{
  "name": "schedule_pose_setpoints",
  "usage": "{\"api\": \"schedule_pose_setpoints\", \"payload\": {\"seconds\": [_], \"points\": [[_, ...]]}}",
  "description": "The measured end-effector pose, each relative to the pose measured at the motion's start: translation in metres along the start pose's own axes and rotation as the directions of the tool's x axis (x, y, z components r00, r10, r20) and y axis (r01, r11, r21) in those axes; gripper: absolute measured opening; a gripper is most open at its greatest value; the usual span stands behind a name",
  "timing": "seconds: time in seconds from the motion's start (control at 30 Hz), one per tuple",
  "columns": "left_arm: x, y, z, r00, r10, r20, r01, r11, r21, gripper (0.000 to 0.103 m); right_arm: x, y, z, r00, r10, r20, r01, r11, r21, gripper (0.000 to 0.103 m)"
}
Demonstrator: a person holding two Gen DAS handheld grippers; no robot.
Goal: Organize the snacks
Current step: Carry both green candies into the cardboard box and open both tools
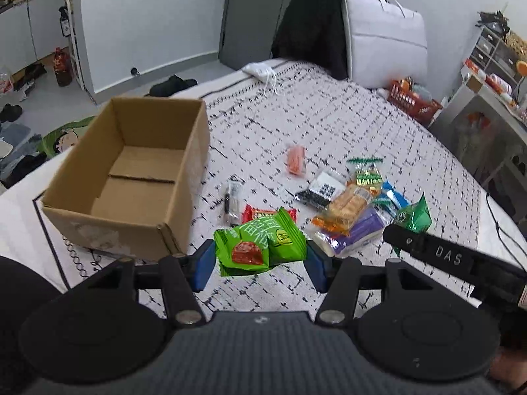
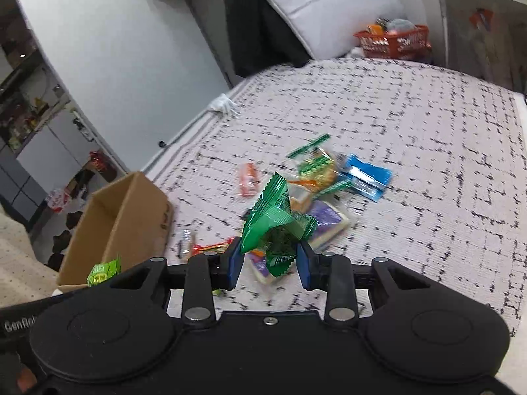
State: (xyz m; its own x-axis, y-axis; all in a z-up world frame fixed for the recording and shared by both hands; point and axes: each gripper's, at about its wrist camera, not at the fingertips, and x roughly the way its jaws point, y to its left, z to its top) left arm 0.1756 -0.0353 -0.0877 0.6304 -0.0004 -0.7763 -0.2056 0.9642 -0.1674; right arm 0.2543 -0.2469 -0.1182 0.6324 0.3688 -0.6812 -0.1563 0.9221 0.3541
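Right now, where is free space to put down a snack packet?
The cardboard box is bare inside. The bedspread is free beyond the orange packet, toward the white bag, and between box and black stick packet. It is crowded at the snack pile right of the left gripper.

— Look at the left tool (image 1: 258, 265): matte black, two round discs at the base, a ribbed grey panel between them.

— Blue pads (image 1: 201, 268) on the fingers, silver rivets on the black link bars. The right tool (image 2: 269, 263) matches, one small screw centred on its body.

— White letters on its side arm read "DAS", and "GenRo" shows on the other.
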Motion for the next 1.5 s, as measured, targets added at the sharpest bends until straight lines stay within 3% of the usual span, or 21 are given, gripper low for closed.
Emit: {"api": "schedule_pose_setpoints", "payload": {"seconds": [0.6,1.5], "points": [[-0.040,0.046,0.023,0.995,0.047,0.091,-0.043,0.998,-0.042,0.057,-0.012,0.048,0.001,0.996,0.088,0.027,-0.084,0.991,-0.108,0.033],[-0.017,0.165,0.044,0.997,0.048,0.063,-0.037,0.986,-0.164,0.057,0.028,0.165,0.002,0.993,0.112,0.023,-0.106,0.977,-0.182,0.033]]}}
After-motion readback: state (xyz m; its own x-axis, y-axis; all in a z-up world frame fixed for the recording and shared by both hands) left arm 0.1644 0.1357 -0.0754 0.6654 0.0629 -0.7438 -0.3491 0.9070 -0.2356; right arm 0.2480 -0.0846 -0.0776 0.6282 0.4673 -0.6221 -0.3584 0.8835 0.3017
